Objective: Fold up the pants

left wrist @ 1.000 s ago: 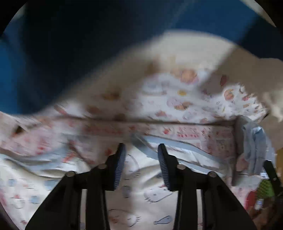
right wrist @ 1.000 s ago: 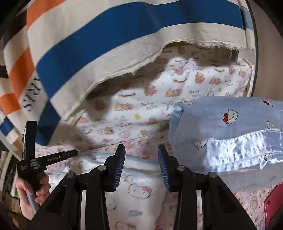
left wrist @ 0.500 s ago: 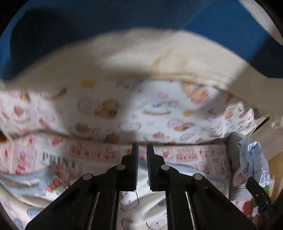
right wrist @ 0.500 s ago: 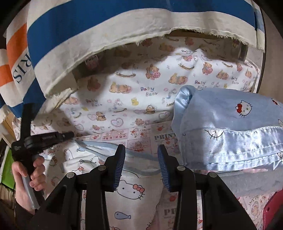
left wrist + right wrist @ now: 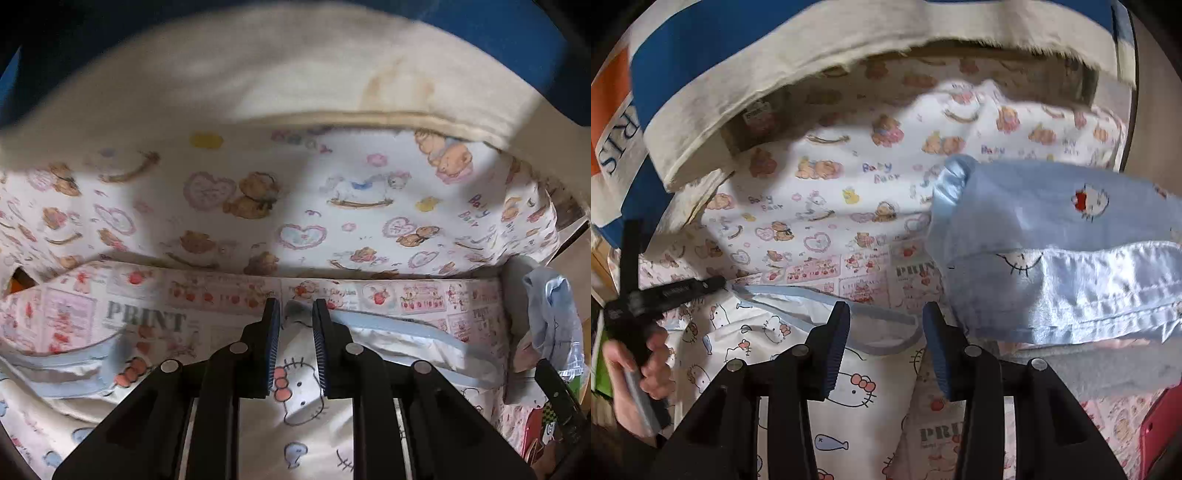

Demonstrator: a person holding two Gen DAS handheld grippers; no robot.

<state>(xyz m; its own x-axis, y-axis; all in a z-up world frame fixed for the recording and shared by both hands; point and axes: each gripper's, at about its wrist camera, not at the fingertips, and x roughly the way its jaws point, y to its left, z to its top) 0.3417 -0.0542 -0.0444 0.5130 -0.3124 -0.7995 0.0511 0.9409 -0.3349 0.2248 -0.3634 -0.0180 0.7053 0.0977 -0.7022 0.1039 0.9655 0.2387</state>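
The pants (image 5: 798, 354), white with a cat-face print and a pale blue waistband (image 5: 399, 334), lie flat on a printed sheet (image 5: 147, 317) that carries the word PRINT. In the left wrist view the left gripper (image 5: 294, 314) has its jaws drawn close together, pinching a small fold of the waistband edge just ahead of centre; the same gripper shows at nine o'clock in the right wrist view (image 5: 718, 283), its tip touching the far corner of the waistband. The right gripper (image 5: 886, 314) hangs with its jaws spread wide and nothing between them, over the near end of the waistband at six o'clock. A light blue folded garment (image 5: 1052, 236) with a cat patch sits at three o'clock, just beside the pants. A teddy-bear print cloth (image 5: 827, 173) rises behind at twelve o'clock, under a blue, cream and orange striped fabric (image 5: 713, 40).
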